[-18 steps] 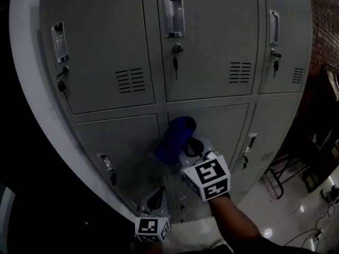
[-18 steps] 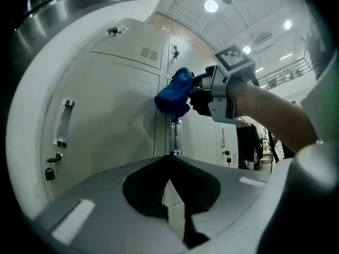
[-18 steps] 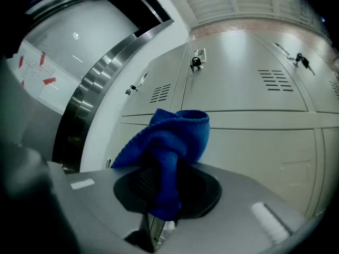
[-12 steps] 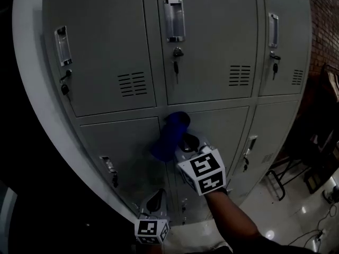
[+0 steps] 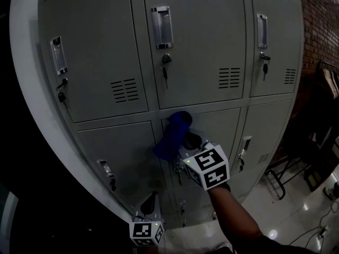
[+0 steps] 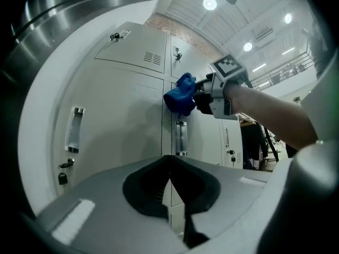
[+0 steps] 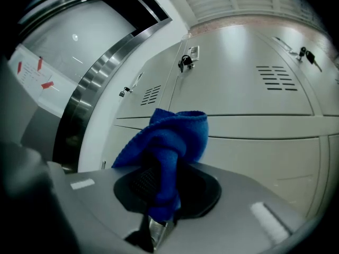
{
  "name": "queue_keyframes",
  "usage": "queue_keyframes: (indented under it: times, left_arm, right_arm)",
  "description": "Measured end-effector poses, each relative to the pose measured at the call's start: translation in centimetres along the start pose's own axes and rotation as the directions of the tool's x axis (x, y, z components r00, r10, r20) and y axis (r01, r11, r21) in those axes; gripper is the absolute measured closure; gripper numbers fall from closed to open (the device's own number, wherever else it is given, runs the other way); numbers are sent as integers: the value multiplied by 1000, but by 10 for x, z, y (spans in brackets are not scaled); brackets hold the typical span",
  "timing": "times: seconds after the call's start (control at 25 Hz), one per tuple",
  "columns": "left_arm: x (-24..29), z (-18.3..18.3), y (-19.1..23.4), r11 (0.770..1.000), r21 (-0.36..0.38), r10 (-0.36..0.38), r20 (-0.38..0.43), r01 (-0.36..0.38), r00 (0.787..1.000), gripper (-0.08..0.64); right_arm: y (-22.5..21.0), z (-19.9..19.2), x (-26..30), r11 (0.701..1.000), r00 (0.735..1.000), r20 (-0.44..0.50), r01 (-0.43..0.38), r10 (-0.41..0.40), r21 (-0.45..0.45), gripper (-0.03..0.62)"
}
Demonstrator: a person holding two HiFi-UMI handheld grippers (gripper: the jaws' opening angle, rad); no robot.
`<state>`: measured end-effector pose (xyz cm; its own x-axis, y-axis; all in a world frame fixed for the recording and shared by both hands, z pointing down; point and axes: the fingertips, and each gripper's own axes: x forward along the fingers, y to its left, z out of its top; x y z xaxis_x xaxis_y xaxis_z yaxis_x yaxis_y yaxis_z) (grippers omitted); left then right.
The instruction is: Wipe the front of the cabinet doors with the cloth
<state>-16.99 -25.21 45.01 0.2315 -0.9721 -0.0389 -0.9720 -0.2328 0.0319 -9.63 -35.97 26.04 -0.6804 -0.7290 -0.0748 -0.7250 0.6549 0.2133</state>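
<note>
A bank of grey cabinet doors (image 5: 196, 46) fills the head view, in two rows. My right gripper (image 5: 184, 142) is shut on a bunched blue cloth (image 5: 172, 136). The cloth lies against the top left corner of the lower middle door (image 5: 220, 128), just under the horizontal seam. In the right gripper view the cloth (image 7: 172, 139) rises out of the shut right gripper (image 7: 159, 200) and folds over toward the doors. My left gripper (image 5: 150, 204) hangs low in front of the bottom row. Seen in its own view, the left gripper (image 6: 170, 194) is shut and holds nothing, and the cloth (image 6: 180, 95) shows above it.
Recessed handles (image 5: 161, 26) and keys hanging in locks (image 5: 165, 70) stick out of the doors. A brick wall (image 5: 320, 25) stands at the right, with black metal frames (image 5: 296, 173) on a shiny floor (image 5: 286, 216) below it. A steel column (image 7: 90, 89) borders the cabinet's left.
The head view has shifted, so the cabinet sits a little further left. The cloth stays at the lower middle door's top corner with only small sideways movement. The left gripper stays low.
</note>
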Motion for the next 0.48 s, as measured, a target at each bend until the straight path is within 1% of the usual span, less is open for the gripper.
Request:
queue_keyframes:
  times: [0.16, 0.32, 0.48]
  left_arm:
    - [-9, 0, 0, 1000, -10, 18, -11, -18, 1000, 543]
    - [-9, 4, -11, 1000, 13, -6, -3, 7, 1000, 543]
    - [-11, -3, -21, 999, 10, -30, -22, 30, 999, 543]
  right_arm:
    - [-22, -12, -18, 1000, 999, -32, 26, -26, -6, 525]
    - [-60, -20, -38, 996, 995, -46, 84, -85, -12, 525]
    - [-98, -29, -63, 989, 987, -62, 148, -147, 10, 525]
